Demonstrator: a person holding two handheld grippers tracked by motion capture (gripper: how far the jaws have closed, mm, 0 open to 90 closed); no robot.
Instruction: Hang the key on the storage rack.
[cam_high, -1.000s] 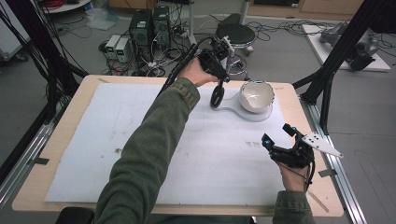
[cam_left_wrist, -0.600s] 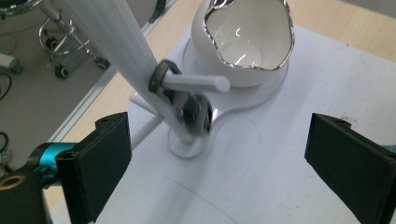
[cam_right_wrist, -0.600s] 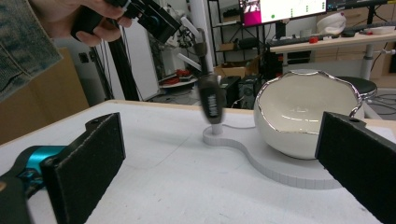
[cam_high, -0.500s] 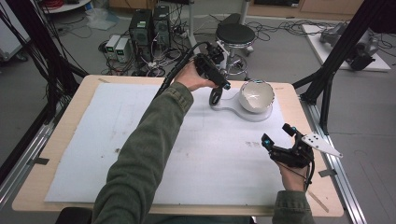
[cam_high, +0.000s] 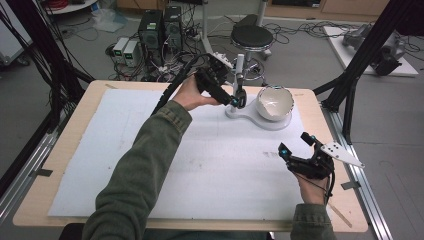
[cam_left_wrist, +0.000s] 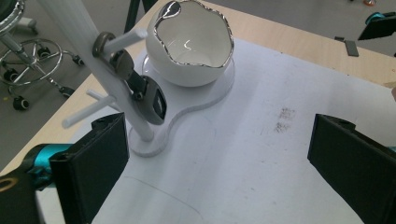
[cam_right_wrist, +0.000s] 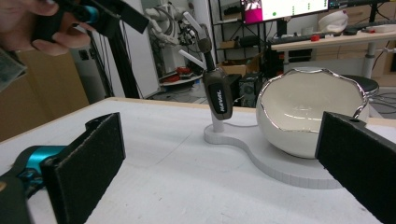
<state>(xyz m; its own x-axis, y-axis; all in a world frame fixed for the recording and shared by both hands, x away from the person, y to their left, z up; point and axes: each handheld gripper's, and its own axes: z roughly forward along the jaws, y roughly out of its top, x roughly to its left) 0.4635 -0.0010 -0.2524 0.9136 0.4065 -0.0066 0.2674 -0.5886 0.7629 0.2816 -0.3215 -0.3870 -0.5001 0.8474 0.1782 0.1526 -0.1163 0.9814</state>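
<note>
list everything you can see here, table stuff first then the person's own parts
bowl: 1, white with a silvery wavy rim, on the round end of the stand base
stand: 1, white post with pegs on a flat white base, far middle of the table
key fob: 1, dark with metal trim, hanging from a peg on the post
sheet: 1, white, covering most of the table top
table: 1, light wood
stool: 1, black seat, on the floor beyond the table
computer boxes: several, dark, floor beyond the table
left tool: 1, black, open, beside the post
right tool: 1, black, open, near right of the table
sleeves: 2, olive green
</note>
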